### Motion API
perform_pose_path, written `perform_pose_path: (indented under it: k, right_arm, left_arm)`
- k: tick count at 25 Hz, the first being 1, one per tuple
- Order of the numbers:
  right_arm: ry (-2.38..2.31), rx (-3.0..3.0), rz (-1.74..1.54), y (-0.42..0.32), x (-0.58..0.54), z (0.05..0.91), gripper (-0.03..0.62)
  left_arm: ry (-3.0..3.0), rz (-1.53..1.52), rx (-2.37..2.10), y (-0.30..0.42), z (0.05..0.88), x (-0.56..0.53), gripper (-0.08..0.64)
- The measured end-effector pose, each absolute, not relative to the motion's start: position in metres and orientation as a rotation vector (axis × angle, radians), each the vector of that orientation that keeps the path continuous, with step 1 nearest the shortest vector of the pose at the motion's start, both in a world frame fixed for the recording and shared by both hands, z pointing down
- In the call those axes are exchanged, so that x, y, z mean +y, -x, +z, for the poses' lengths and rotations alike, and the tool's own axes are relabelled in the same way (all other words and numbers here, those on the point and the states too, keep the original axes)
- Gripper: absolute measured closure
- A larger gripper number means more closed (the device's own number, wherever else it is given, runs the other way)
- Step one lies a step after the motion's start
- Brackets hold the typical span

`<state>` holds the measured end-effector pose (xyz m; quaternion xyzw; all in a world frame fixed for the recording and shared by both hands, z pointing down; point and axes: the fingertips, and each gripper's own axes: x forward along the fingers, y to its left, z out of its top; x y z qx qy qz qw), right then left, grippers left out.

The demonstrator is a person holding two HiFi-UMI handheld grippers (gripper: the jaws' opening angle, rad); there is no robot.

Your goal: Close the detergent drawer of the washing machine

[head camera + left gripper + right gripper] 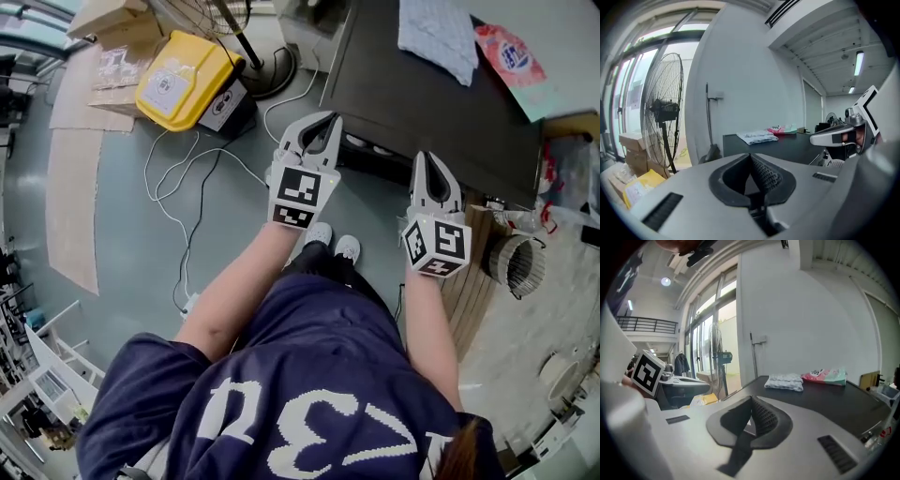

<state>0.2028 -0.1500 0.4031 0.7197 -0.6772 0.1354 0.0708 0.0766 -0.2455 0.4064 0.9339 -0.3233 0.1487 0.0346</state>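
Note:
No washing machine or detergent drawer shows in any view. In the head view my left gripper and right gripper are held side by side in front of the person, pointing at the near edge of a dark table. Both are shut and hold nothing. The left gripper view shows its jaws closed together, with the right gripper at the right. In the right gripper view the jaws are also closed, with the left gripper at the left.
On the table lie a folded pale cloth and a pink packet. A standing fan, a yellow box and cardboard stand on the floor at the left, with white cables nearby. A wire basket sits at the right.

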Motion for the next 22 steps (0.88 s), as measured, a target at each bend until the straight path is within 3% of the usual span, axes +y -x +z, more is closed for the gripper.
perform_pose_path:
  k: [22]
  right_arm:
    - [-2.284, -2.243, 0.092, -0.199, -0.09, 0.209, 0.577]
  left_arm:
    - [-3.036, 0.099, -1.087, -0.054, 0.232, -0.186, 0.54]
